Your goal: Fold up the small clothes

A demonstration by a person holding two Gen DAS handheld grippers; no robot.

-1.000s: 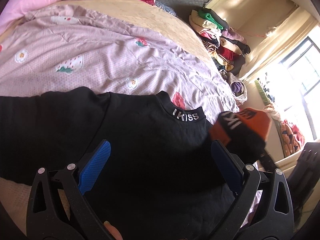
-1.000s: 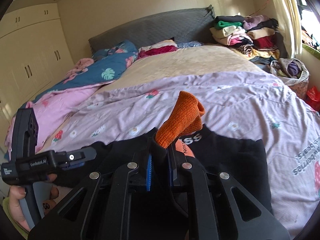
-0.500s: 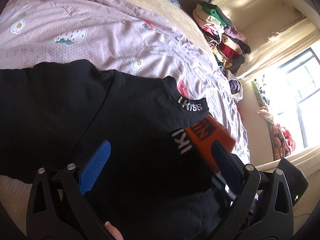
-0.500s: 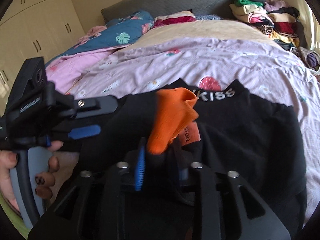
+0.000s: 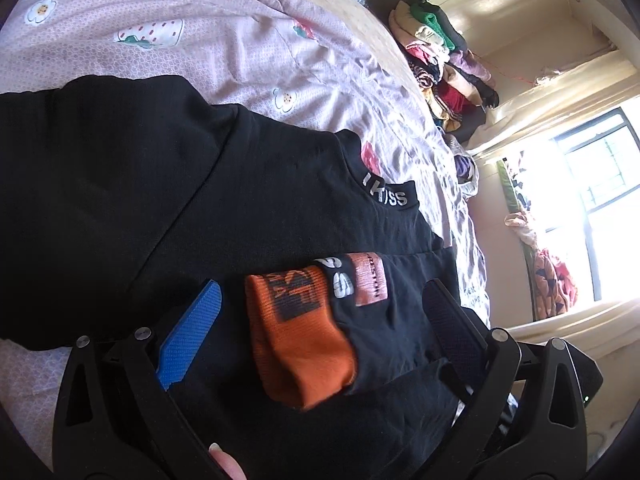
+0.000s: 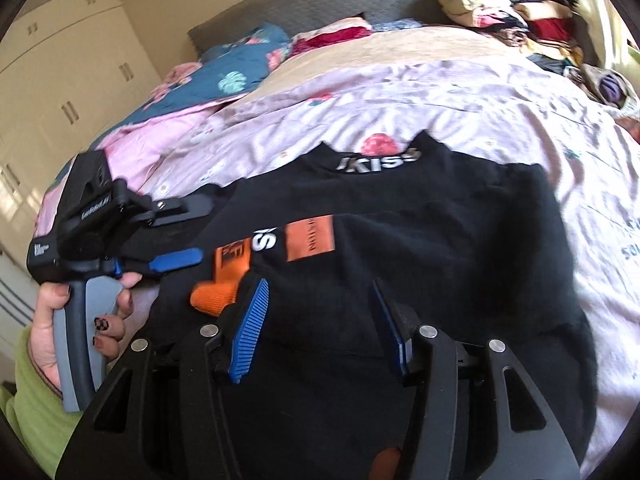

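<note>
An orange and black sock (image 5: 296,340) lies folded on a black top (image 5: 120,200) with a "KISS" collar, spread on the pink bedcover (image 5: 240,48). My left gripper (image 5: 322,286) is open just above the top, its fingers either side of the sock without touching it. In the right wrist view the sock (image 6: 224,284) lies just ahead and left of my right gripper (image 6: 320,286). Its jaws are opening over the black top (image 6: 440,240) with nothing pinched. A hand holds the left gripper (image 6: 192,232) at the left.
A pile of folded clothes (image 6: 512,8) stands at the bed's far right corner, with a basket of clothes (image 6: 608,88) below it. Pillows (image 6: 240,76) and a grey headboard (image 6: 320,4) lie at the head. Cupboards (image 6: 60,80) line the left wall, and a window (image 5: 600,200) is at the right.
The right gripper came down with the sock, laid it on the black top and opened off it. The left gripper sank closer to the top and now frames the sock.
</note>
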